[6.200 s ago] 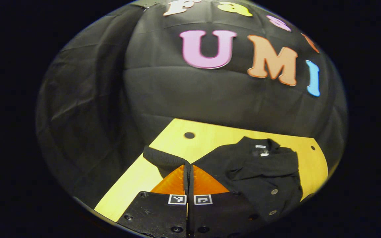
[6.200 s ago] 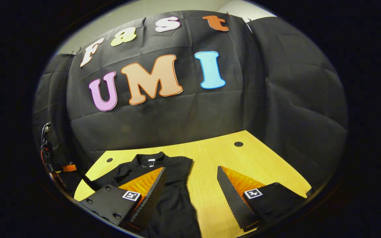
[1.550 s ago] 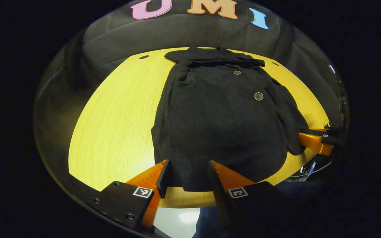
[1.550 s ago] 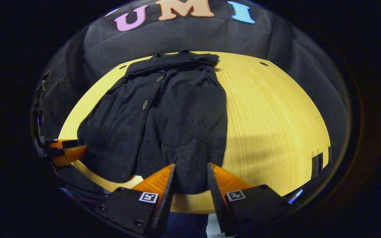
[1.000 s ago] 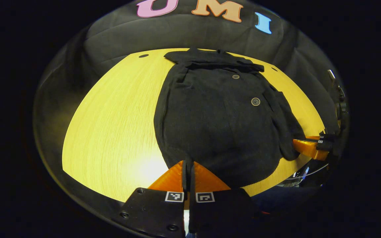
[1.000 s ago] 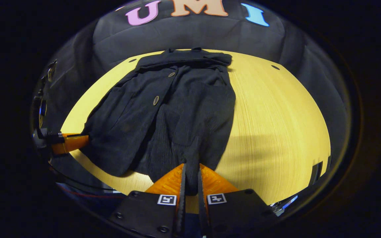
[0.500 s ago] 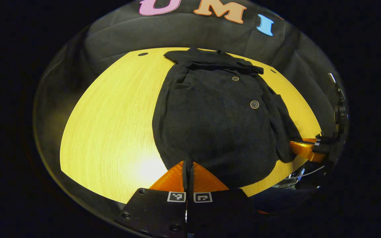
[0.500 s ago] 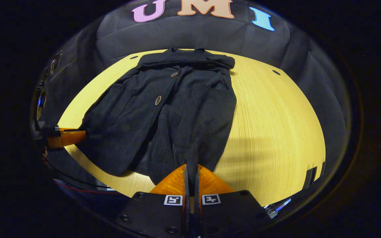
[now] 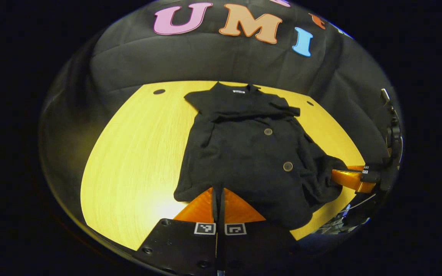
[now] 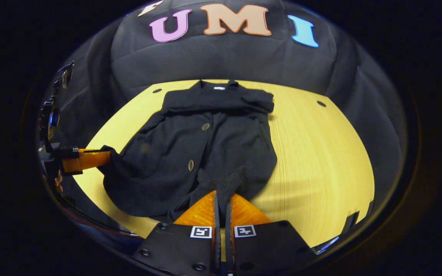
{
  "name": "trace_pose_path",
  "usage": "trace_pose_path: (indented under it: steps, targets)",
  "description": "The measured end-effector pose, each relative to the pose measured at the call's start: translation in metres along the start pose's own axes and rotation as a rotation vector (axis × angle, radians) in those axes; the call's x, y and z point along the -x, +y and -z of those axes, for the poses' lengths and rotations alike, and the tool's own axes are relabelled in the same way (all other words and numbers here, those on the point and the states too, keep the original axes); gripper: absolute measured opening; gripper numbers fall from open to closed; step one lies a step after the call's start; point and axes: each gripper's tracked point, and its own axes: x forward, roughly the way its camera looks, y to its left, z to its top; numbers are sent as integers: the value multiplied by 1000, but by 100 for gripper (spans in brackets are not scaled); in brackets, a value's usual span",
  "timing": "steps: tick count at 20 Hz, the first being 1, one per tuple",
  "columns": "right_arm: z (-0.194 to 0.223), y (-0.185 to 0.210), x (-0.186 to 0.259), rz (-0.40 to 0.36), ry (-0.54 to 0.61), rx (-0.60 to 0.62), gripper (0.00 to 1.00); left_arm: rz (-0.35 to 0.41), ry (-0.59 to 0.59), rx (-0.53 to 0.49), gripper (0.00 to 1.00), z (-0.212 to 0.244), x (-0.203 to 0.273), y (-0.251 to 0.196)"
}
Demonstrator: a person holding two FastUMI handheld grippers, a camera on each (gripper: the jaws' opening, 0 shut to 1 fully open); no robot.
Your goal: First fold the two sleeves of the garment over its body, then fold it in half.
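Both grippers pinch the near hem of the black garment (image 9: 244, 153), so the cloth between the pads is hidden and I cannot see how much of it they hold. The left gripper (image 9: 218, 199) has its orange fingers closed on the hem at 6 o'clock in the left gripper view, and the right gripper (image 10: 221, 205) does the same in the right gripper view. The garment lies on the yellow wooden table (image 9: 129, 153) with the collar at 12 o'clock, two buttons (image 9: 287, 166) on the front, and the sleeves folded over the body. Its near part looks lifted and wrinkled. Bare table stays free at 9 o'clock in the left gripper view and at 3 o'clock in the right gripper view.
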Motion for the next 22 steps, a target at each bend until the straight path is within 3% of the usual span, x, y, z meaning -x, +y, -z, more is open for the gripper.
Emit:
trace_pose_path:
  steps: [5,16,18,22]
  targets:
    - [-58,-4,-6,3,-74,36,7,6,-82,79,0,-49,2,9]
    - [-179,-51,-26,28,-218,-3,7,-38,-238,81,0,-164,-29,15]
    - [-204,-59,-33,24,-245,0,10,-58,-266,72,0,-187,-40,16]
    - [-243,-74,-57,16,-273,31,6,-111,-293,70,0,-217,-63,18]
